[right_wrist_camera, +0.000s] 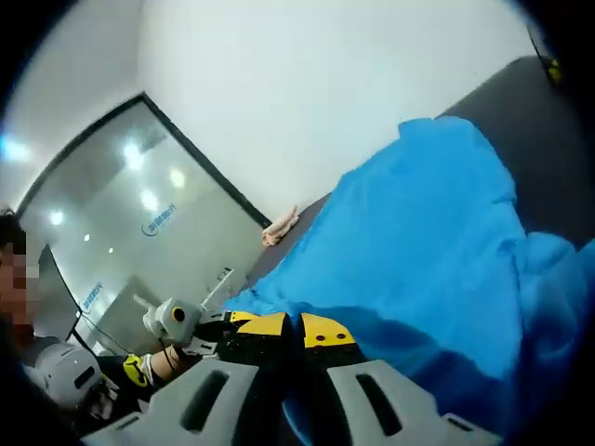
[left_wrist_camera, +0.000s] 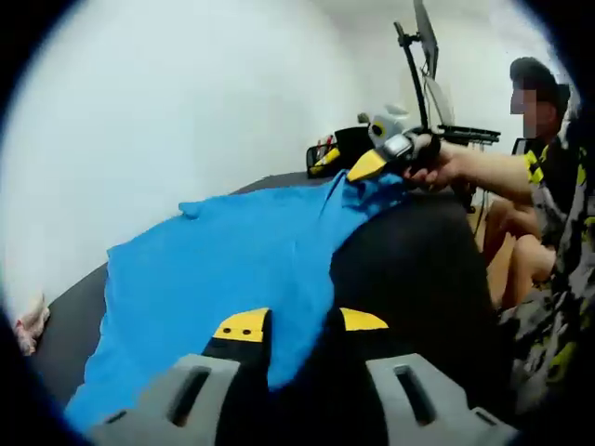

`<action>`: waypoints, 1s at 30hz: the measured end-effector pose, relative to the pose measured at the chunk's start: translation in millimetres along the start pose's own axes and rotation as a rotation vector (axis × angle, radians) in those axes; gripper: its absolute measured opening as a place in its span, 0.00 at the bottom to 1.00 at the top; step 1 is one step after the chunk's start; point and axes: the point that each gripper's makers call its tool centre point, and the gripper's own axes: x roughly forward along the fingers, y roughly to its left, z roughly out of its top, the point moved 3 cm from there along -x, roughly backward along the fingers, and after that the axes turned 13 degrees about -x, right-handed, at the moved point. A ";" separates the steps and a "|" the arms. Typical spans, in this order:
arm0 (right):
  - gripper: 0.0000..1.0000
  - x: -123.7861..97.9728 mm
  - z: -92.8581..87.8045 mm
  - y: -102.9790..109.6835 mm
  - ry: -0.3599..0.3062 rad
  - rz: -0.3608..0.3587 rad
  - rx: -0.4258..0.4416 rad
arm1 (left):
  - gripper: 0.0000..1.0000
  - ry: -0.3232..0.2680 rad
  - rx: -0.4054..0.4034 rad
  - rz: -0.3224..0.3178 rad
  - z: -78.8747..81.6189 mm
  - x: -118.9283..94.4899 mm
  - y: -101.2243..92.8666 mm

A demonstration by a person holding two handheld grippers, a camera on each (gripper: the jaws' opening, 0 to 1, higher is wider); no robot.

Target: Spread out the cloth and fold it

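A blue cloth [left_wrist_camera: 232, 260] lies spread over a black table [left_wrist_camera: 418, 269]. In the left gripper view my left gripper [left_wrist_camera: 302, 323] has the cloth's near edge between its jaws, which stand slightly apart around the fabric. At the far corner, my right gripper [left_wrist_camera: 372, 167], held by a hand [left_wrist_camera: 446, 167], pinches the cloth. In the right gripper view the right gripper [right_wrist_camera: 296, 328] has its yellow tips nearly together on bunched blue cloth [right_wrist_camera: 418, 251]. The left gripper [right_wrist_camera: 191, 327] shows beyond it, at the cloth's other end.
A pink rag [left_wrist_camera: 33, 325] lies at the table's far edge by the white wall, also visible as the pink rag [right_wrist_camera: 279, 226]. A person [left_wrist_camera: 544, 186] sits at the right beside a monitor stand [left_wrist_camera: 418, 56]. A glass wall [right_wrist_camera: 139, 214] stands behind.
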 end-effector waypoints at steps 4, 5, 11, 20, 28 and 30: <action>0.03 -3.3 -5.0 -0.9 0.009 -0.026 -0.028 | 0.01 -0.010 -0.082 -0.050 4.7 2.0 3.2; 0.03 -4.2 -5.5 -5.5 0.012 -0.039 -0.037 | 0.01 0.009 -0.102 -0.095 5.4 -0.2 0.1; 0.03 -3.9 -15.4 6.6 0.063 -0.026 -0.138 | 0.01 0.159 -0.403 -0.325 21.6 -35.9 -9.6; 0.03 -12.7 -65.8 55.4 0.372 0.153 -0.573 | 0.04 0.324 -0.303 -0.451 2.9 -68.0 -0.8; 0.23 -21.9 -65.3 37.0 0.232 0.037 -0.802 | 0.10 0.168 -0.159 -0.308 -3.6 -64.7 7.9; 0.23 -35.6 -53.7 36.3 0.198 -0.002 -0.849 | 0.10 0.108 -0.134 -0.308 6.5 -79.7 4.9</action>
